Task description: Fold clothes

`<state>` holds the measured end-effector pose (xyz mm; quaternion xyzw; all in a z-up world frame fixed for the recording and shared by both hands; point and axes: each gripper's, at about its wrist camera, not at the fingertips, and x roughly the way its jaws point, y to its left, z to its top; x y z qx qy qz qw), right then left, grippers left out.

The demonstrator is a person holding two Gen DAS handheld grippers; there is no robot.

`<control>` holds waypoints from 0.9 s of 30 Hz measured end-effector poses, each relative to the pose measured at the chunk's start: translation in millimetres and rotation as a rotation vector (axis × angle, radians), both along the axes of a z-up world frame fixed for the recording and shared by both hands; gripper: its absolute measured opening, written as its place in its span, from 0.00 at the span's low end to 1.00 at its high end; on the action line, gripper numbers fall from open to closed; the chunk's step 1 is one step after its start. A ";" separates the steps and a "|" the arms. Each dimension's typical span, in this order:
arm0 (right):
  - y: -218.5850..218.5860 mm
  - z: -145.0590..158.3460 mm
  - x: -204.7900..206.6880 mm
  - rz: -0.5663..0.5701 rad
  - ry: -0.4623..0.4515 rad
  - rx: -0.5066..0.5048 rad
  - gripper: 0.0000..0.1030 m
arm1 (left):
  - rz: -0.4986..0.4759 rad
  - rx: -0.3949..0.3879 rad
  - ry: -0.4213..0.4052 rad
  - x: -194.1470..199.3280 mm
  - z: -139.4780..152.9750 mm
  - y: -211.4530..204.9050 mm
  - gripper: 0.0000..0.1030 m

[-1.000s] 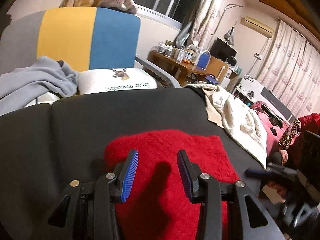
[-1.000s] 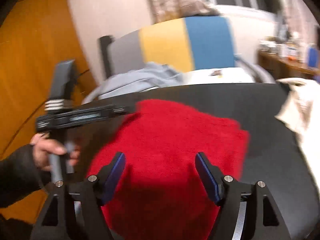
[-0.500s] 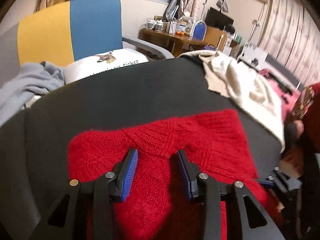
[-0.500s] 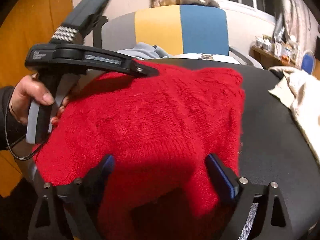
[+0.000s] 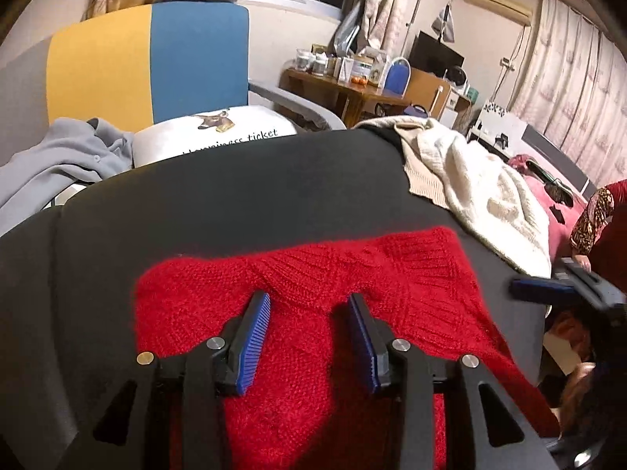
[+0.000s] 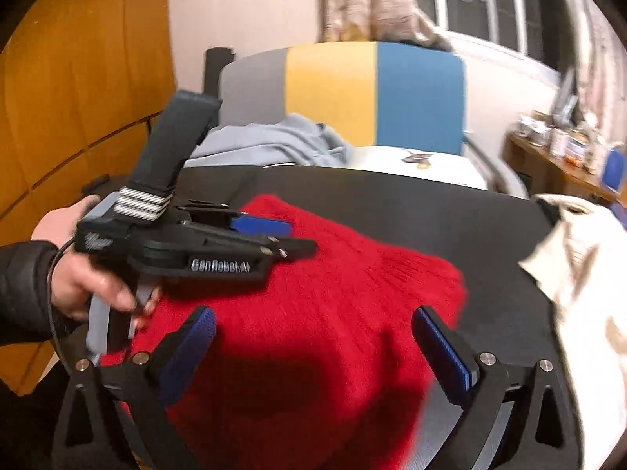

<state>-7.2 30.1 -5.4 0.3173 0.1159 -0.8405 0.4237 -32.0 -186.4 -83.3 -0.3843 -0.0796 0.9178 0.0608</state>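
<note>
black padded surface (image 5: 235, 203) | red ribbed-knit sweater (image 5: 313, 282) flat | both hand-held grippers (image 5: 309, 313) (image 6: 313, 337) spread

The red sweater (image 5: 313, 313) runs off the near edge in both views, its near part hidden behind gripper bodies — the cream knit (image 6: 580, 274) is blurred and cut by the right edge, and desk clutter (image 5: 345, 66) is too small to tell.

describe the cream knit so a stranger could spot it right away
Start at the black padded surface that fills both views. The cream knit is heaped on the edge farthest from the striped chair, apart from the flat red sweater. It alone is pale, chunky and crumpled.
</note>
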 end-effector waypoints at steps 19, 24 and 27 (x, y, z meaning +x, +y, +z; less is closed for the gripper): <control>-1.4 -54.3 -23.2 -0.002 -0.119 -0.089 1.00 | 0.124 0.284 0.113 36.4 15.3 -54.0 0.40; 3.3 -53.7 -24.3 0.000 -0.144 -0.116 1.00 | 0.204 0.303 0.081 72.2 12.0 -88.1 0.40; 7.6 -52.1 -26.5 0.012 -0.168 -0.151 1.00 | 0.192 0.383 0.032 74.6 1.5 -98.4 0.41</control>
